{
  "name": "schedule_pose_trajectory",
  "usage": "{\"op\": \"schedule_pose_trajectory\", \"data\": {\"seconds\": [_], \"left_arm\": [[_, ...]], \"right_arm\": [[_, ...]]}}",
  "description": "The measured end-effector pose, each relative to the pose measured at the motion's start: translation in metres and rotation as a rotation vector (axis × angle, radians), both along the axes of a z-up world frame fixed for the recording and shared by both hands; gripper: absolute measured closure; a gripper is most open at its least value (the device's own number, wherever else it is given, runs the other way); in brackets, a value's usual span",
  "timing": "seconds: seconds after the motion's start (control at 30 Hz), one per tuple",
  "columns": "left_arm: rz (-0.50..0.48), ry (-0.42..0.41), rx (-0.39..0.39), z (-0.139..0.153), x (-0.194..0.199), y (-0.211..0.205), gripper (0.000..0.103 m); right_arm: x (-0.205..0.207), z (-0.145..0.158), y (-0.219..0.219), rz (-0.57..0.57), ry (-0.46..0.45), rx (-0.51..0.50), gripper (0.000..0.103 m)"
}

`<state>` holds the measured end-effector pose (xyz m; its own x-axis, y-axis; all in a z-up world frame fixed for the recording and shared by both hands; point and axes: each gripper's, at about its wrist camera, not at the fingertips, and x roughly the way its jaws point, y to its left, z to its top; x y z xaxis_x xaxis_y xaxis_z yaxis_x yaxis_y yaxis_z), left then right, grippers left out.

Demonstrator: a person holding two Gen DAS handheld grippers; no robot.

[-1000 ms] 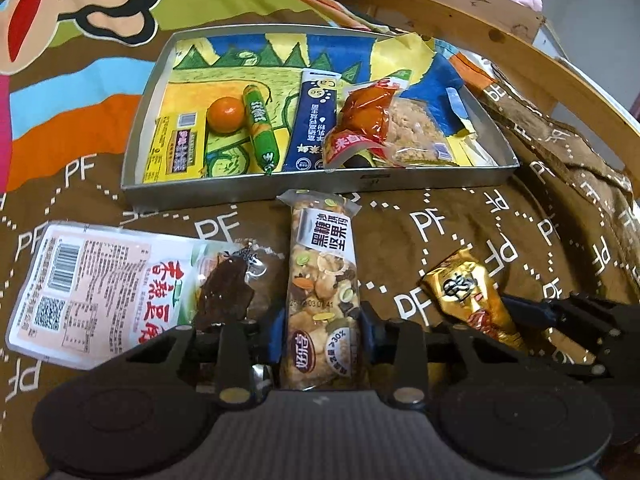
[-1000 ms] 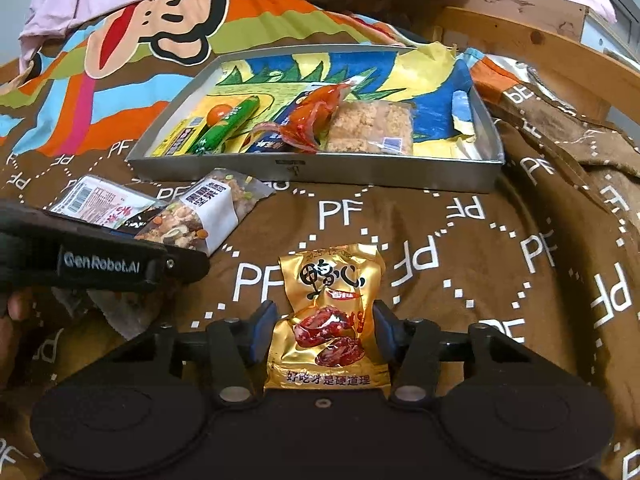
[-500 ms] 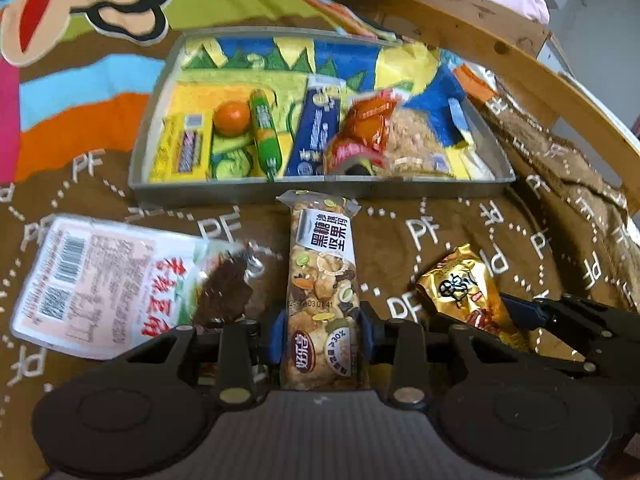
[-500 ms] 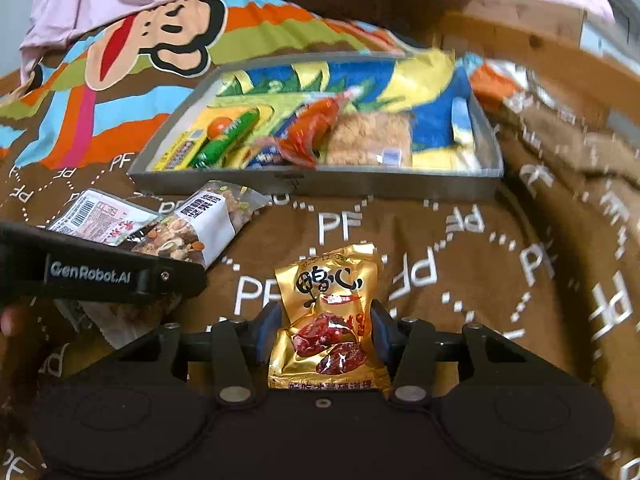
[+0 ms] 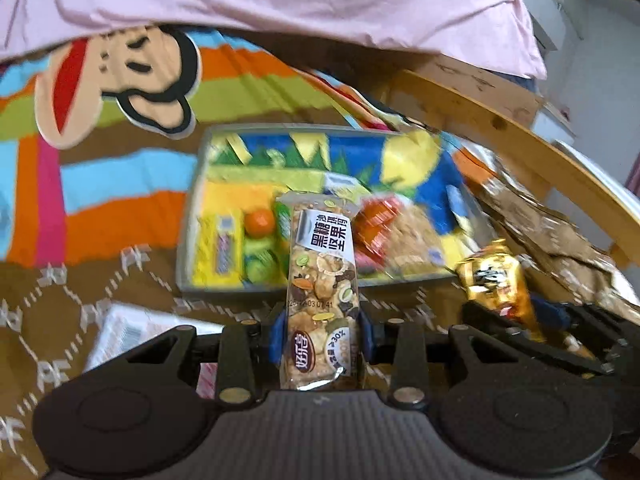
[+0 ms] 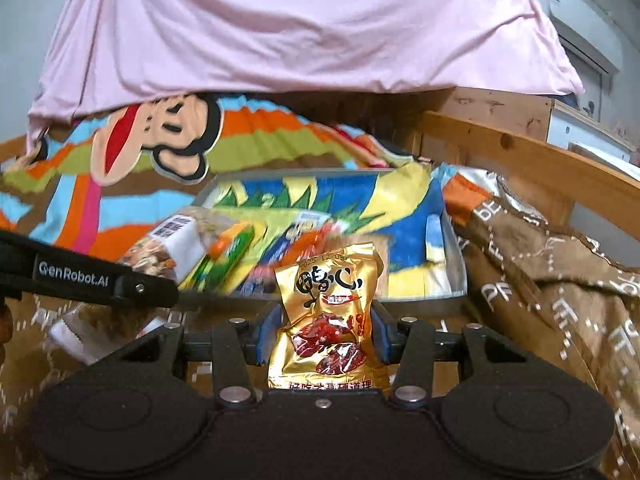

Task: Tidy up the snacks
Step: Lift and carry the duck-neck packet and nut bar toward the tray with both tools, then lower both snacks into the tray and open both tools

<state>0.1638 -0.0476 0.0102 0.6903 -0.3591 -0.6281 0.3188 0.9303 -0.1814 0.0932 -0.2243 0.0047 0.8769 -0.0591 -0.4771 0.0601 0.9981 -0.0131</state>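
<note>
- Left wrist view: the left tool (image 5: 322,334) squeezes a long nut bar (image 5: 320,280) between its blue pads, partly closed around the wrapper. The bar sticks out forward, up off the blanket (image 5: 72,296), and covers part of the grey tray (image 5: 188,248) behind it.
- In the tray lie a yellow packet (image 5: 222,248), a small orange (image 5: 260,222) and more snacks — all blurry.
- To the right, the right tool (image 5: 516,316) holds a gold packet (image 5: 496,280).
- A white packet (image 5: 132,328) lies on the blanket below the left tool.
- Right wrist view: the right tool (image 6: 322,338) pinches the gold packet (image 6: 328,316) at both sides, about half closed. The packet stands up in front of the tray (image 6: 454,276).
- At the left, the left tool (image 6: 92,280) carries the nut bar (image 6: 172,240) — in front of the tray's near left end.
- A pink sheet (image 6: 300,32) hangs behind.
</note>
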Motion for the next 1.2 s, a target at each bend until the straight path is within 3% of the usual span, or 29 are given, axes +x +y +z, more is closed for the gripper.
{"op": "schedule_pose_trajectory", "data": {"seconds": [0.27, 0.57, 0.8, 1.2], "left_arm": [[0.103, -0.025, -0.011, -0.002, 0.062, 0.013, 0.064], [0.118, -0.07, 0.007, -0.025, 0.097, 0.02, 0.064], [0.088, -0.098, 0.039, -0.037, 0.105, 0.016, 0.064], [0.088, -0.075, 0.042, -0.05, 0.113, 0.016, 0.064]], "right_arm": [[0.055, 0.01, -0.003, 0.003, -0.101, 0.081, 0.054], [0.112, 0.005, 0.003, 0.001, -0.14, 0.12, 0.054], [0.142, -0.011, 0.021, 0.028, -0.093, 0.092, 0.054], [0.155, -0.036, 0.031, 0.042, -0.053, 0.0, 0.054]]}}
